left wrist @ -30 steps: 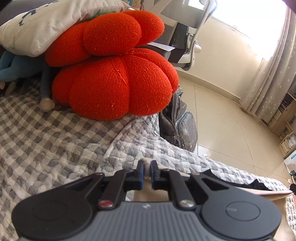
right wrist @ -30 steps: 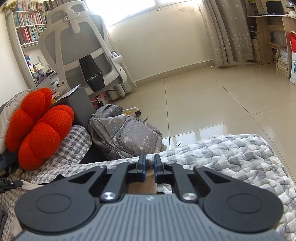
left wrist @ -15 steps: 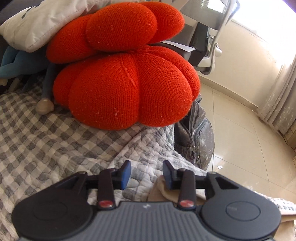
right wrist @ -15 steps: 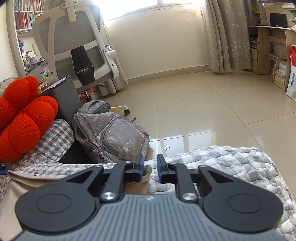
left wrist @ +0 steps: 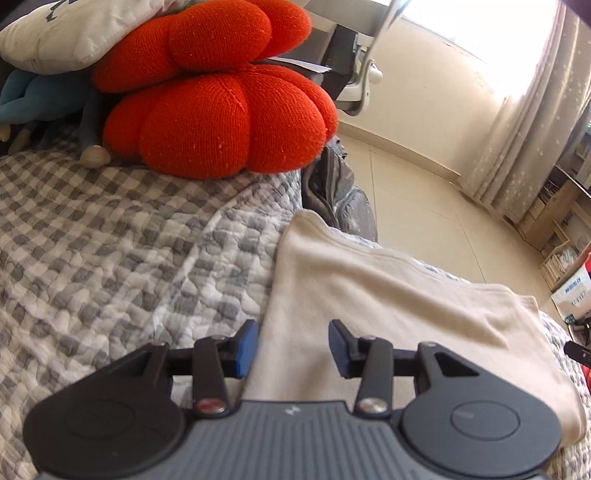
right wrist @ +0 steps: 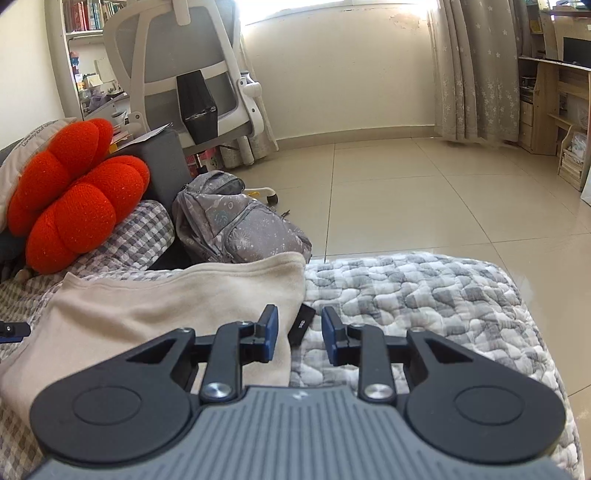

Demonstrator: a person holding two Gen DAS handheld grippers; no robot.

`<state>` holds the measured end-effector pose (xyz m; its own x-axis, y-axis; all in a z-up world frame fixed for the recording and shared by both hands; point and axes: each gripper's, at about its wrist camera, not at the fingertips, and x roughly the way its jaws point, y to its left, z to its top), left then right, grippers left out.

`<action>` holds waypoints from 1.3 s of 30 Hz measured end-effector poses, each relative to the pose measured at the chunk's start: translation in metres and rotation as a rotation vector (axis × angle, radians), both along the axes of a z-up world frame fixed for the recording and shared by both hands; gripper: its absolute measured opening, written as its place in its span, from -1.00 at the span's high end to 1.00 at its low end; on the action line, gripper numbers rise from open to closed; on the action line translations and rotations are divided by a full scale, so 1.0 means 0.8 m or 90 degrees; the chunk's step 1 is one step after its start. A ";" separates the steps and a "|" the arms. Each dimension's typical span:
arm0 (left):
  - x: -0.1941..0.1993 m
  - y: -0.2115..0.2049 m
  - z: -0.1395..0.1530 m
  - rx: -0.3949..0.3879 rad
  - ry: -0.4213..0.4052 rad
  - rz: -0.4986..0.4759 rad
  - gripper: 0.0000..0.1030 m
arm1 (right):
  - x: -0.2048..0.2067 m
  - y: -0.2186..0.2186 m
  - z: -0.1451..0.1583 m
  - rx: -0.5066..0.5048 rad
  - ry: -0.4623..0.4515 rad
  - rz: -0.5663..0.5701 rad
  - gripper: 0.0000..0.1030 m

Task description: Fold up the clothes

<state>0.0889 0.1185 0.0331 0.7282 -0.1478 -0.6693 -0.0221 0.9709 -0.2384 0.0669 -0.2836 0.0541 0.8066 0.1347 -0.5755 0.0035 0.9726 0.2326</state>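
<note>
A cream garment lies folded flat on the grey checked quilt. My left gripper hovers over the garment's near left edge. Its jaws are opening and nothing is pinched between the blue pads. In the right wrist view the same cream garment lies left of centre, its right edge running under my right gripper. Those jaws are opening too, with no cloth between the pads. A small black tag shows just beyond the right gripper at the garment's edge.
A red knitted cushion and a white pillow are stacked at the far end of the bed. A grey backpack leans against the bed's edge on the tiled floor. An office chair stands behind it.
Both grippers were shut on the cream garment a second ago and have let it go, pulling back. The garment now lies spread on the quilt.
</note>
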 end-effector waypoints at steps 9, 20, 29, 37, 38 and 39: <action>-0.053 0.022 -0.017 -0.017 0.014 0.040 -0.16 | -0.076 -0.031 -0.029 0.281 0.019 -0.007 0.30; -0.065 0.012 -0.028 0.014 0.003 0.044 0.51 | -0.113 -0.008 0.005 0.163 -0.061 0.014 0.86; -0.072 0.011 -0.023 0.044 0.008 0.030 0.51 | -0.104 -0.006 -0.036 0.099 -0.002 -0.001 0.87; -0.089 0.012 0.020 0.029 -0.037 0.033 0.34 | -0.108 0.026 0.014 -0.022 -0.075 -0.051 0.58; -0.090 -0.001 0.028 0.026 -0.046 0.007 0.32 | -0.110 0.037 0.019 -0.033 -0.086 -0.037 0.58; -0.090 -0.019 0.037 0.028 -0.056 -0.023 0.29 | -0.108 0.052 0.021 -0.034 -0.093 -0.009 0.58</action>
